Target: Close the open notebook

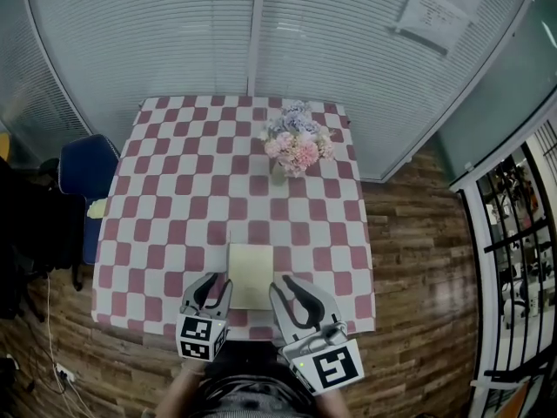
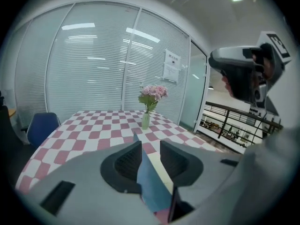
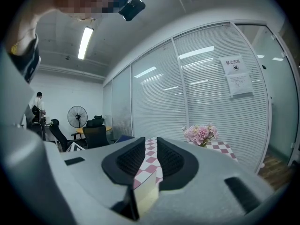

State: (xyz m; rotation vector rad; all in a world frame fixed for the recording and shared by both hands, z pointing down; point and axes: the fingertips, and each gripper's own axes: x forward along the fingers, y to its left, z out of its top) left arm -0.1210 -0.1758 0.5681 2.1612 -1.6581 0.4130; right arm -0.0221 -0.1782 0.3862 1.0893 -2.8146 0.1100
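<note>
A notebook (image 1: pixel 251 273) with pale yellow pages lies near the front edge of the checked table (image 1: pixel 174 190). My left gripper (image 1: pixel 218 281) is at its left edge, the right gripper (image 1: pixel 290 283) at its right edge. In the left gripper view the left gripper (image 2: pixel 150 149) is open. The blue cover (image 2: pixel 152 184) stands up on edge between the jaws, leaning towards the left one. In the right gripper view the right gripper (image 3: pixel 151 144) is open too, with the notebook's yellow page block (image 3: pixel 146 196) low between the jaws.
A vase of pink flowers (image 1: pixel 296 142) stands at the table's far side. A blue chair (image 1: pixel 87 168) is at the left. Glass walls with blinds close off the back. A railing (image 1: pixel 513 225) runs along the right, past the wooden floor.
</note>
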